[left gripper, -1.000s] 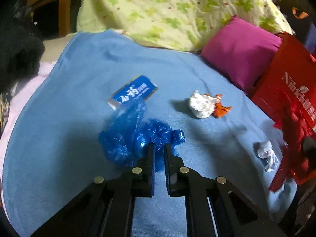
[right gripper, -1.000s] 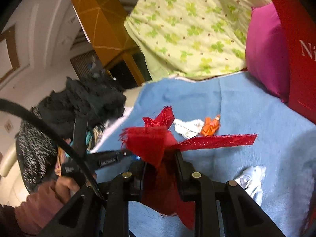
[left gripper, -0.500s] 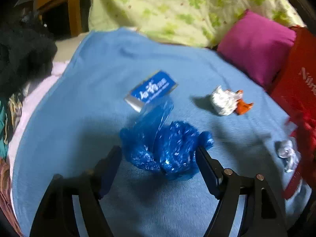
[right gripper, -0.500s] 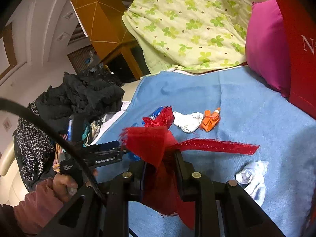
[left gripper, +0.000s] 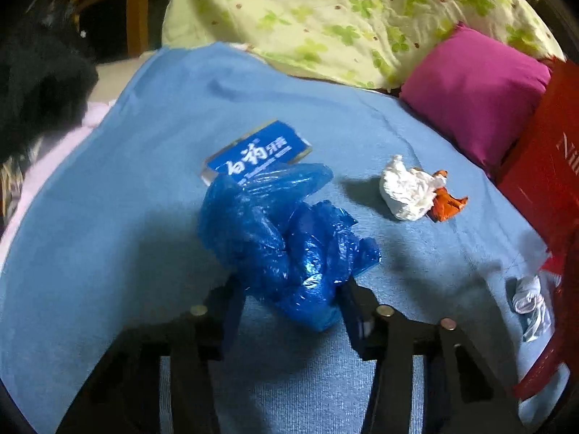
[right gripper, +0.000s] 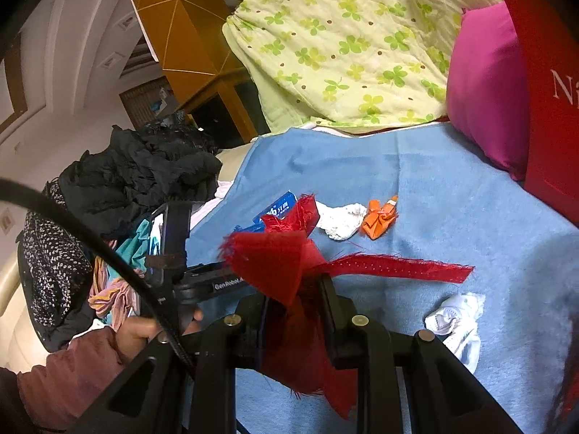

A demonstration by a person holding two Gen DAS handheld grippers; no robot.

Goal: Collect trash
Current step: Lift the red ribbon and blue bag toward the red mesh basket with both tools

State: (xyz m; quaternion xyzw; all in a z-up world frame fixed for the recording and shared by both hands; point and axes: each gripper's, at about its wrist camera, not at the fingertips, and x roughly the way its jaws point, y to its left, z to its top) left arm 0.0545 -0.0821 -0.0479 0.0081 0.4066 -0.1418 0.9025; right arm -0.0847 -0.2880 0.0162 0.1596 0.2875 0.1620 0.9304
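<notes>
Ahead of the left claw, on the bed: fingers spread wide, straddling the blue bag beside the box, no longer pinched shut as a second ago. Needing to close low on the bulk, avoiding the blanket. Through the right view: right claw clamping the red cloth, unchanged; tissue and orange scrap waiting beyond.

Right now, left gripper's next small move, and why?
Probably close the left gripper on the blue plastic bag. Its fingers stand apart on either side of the crumpled bag, which lies on the blue blanket. The right gripper is clamped on red fabric.
</notes>
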